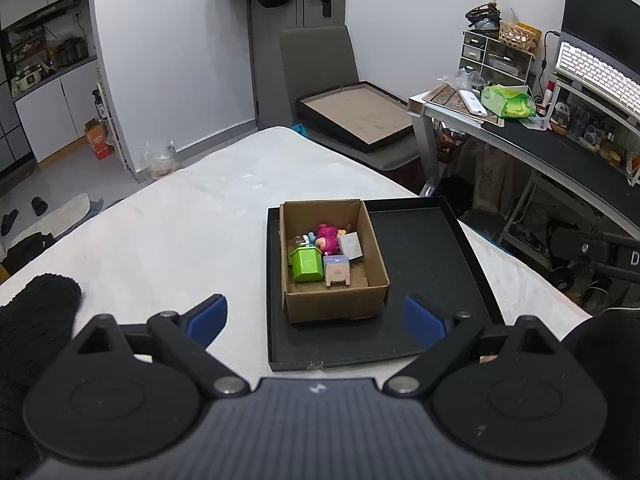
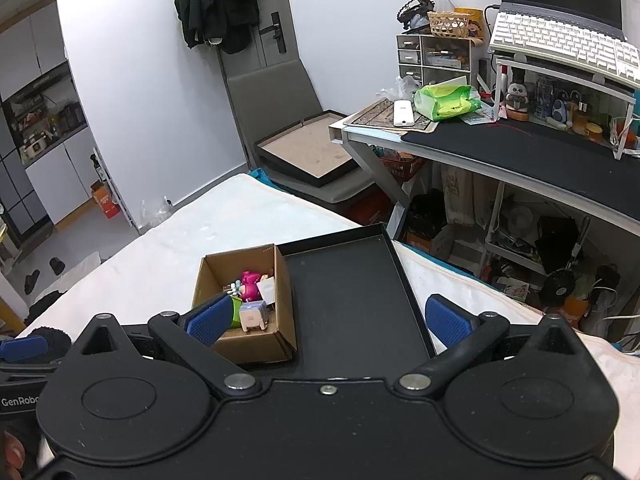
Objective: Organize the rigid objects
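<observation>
A brown cardboard box (image 1: pixel 376 248) stands in the left half of a black tray (image 1: pixel 424 256) on the white bed. In the box lie a green cube toy (image 1: pixel 306 264), a pink figure (image 1: pixel 328 238), a pale lilac toy (image 1: pixel 338 271) and a white block (image 1: pixel 352 245). My left gripper (image 1: pixel 316 318) is open and empty, just in front of the box. My right gripper (image 2: pixel 328 318) is open and empty, above the near edge of the tray (image 2: pixel 348 288), with the box (image 2: pixel 282 280) by its left finger.
The white bed (image 1: pixel 180 220) stretches left and ahead. A grey chair (image 1: pixel 320 64) with a framed board (image 1: pixel 356 114) stands beyond it. A cluttered desk (image 2: pixel 520 152) with a keyboard (image 2: pixel 560 44) is on the right. Slippers lie on the floor at left.
</observation>
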A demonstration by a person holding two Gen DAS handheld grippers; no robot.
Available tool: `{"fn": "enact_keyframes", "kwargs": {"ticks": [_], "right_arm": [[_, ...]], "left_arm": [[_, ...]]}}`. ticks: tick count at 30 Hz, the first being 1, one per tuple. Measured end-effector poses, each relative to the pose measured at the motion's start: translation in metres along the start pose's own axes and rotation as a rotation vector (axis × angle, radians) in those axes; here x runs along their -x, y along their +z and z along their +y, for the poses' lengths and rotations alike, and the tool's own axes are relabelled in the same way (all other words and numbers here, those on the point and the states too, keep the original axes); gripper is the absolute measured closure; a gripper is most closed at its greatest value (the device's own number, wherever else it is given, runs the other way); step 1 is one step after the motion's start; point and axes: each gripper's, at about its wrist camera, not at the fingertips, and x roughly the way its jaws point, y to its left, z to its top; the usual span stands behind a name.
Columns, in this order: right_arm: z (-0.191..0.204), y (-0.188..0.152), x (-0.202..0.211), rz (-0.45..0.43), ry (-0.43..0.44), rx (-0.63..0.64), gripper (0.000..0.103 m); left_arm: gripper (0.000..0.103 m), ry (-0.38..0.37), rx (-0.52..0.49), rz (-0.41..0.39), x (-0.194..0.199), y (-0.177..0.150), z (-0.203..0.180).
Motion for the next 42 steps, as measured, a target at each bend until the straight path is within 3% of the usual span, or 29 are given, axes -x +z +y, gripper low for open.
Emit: {"fn": "enact_keyframes", "kwargs": {"ticks": [42], "right_arm": [[0.014, -0.004, 0.028, -0.033, 0.039, 0.068, 0.0]], "left_arm": [[0.008, 0.014, 0.023, -0.034, 0.031, -0.009, 0.005]]}}
